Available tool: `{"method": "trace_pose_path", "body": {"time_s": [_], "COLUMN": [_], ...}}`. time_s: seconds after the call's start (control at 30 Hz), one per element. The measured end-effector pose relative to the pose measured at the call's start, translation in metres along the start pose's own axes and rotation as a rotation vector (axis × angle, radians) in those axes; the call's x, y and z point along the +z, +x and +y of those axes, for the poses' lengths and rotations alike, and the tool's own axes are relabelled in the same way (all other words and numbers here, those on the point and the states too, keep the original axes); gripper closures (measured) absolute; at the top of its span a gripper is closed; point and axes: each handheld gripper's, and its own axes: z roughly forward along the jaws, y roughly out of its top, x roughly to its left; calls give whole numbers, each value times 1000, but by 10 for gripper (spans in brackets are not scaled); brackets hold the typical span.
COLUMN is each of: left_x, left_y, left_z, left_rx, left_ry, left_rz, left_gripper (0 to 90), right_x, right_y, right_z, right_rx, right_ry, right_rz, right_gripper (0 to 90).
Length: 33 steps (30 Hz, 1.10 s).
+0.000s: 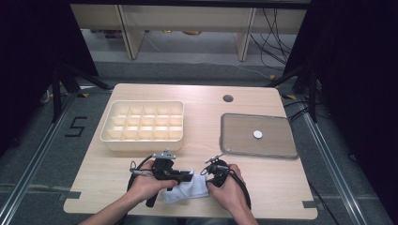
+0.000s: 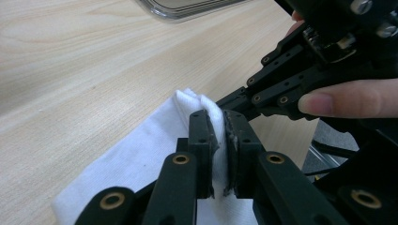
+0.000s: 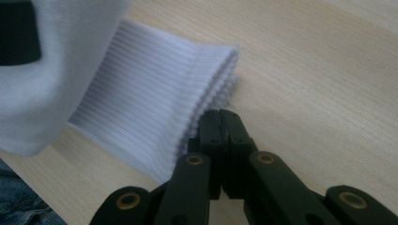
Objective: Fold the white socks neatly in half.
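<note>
We work on a soft white ribbed cotton sock [image 1: 187, 189], which lies on the pale wooden table [image 1: 263, 187] near its front edge, between our two hands. The left gripper [image 2: 220, 140] has its black jaws pressed together on a raised fold of the sock. The right gripper [image 3: 220, 126] has its jaws fully together beside the ribbed cuff [image 3: 159, 112]; it seems to pinch only the cuff's edge, but this part is hidden, so we cannot be sure. The sock is light and limp, it will bend and sag anywhere it is not supported. We judge the thick cuff and a doubled fold as the best places to hold, because a single layer may slip out.
</note>
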Motion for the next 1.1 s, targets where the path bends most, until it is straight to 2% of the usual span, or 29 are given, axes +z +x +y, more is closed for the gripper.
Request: {"method": "trace_pose_path", "body": {"time_s": [0.07,0.13,0.17,0.23,0.27,0.3,0.33,0.4,0.5,0.57,0.63,0.73,0.8,0.83,0.9,1.0,1.07,1.1], "left_x": [3,5,6,8,10,10,12,15,19,21,24,28,30,31,33,35,36,35], "left_y": [1,0,1,2,1,1,1,3,3,4,2,4,3,5,4,5,3,4], "left_z": [-1,-1,-1,-1,-1,0,-1,0,-1,-2,-2,-1,-1,-1,-2,-2,-1,0], "left_rx": [1,1,1,2,-1,9,2,2,2,-1,-5,-2,-9,-5,-18,-12,-8,-5], "left_ry": [4,6,9,13,6,19,10,24,22,32,27,33,32,35,32,30,15,12], "left_rz": [-12,7,-1,-7,9,15,14,8,27,19,38,26,48,38,45,28,36,26], "left_gripper": [816,816,815,814,814,814,812,812,807,803,801,795,787,782,763,724,687,667], "right_x": [0,1,0,0,0,0,0,0,1,0,0,0,0,0,0,-2,-4,-4], "right_y": [0,-2,0,1,2,2,2,2,2,3,2,2,2,2,0,3,2,1], "right_z": [0,1,1,1,1,1,1,1,1,1,0,0,0,0,0,0,0,0], "right_rx": [2,-46,-14,0,-1,0,-1,-1,-18,-6,-6,-14,-13,-17,-41,-10,-8,-12], "right_ry": [1,-10,-1,5,5,5,6,6,-4,4,6,-2,-13,-12,-8,-5,-13,-21], "right_rz": [0,1,-2,-1,-1,-2,-4,-11,2,0,-5,-5,-8,-8,-11,2,5,0], "right_gripper": [892,892,892,891,892,891,891,891,890,889,888,887,885,883,879,873,869,867]}}
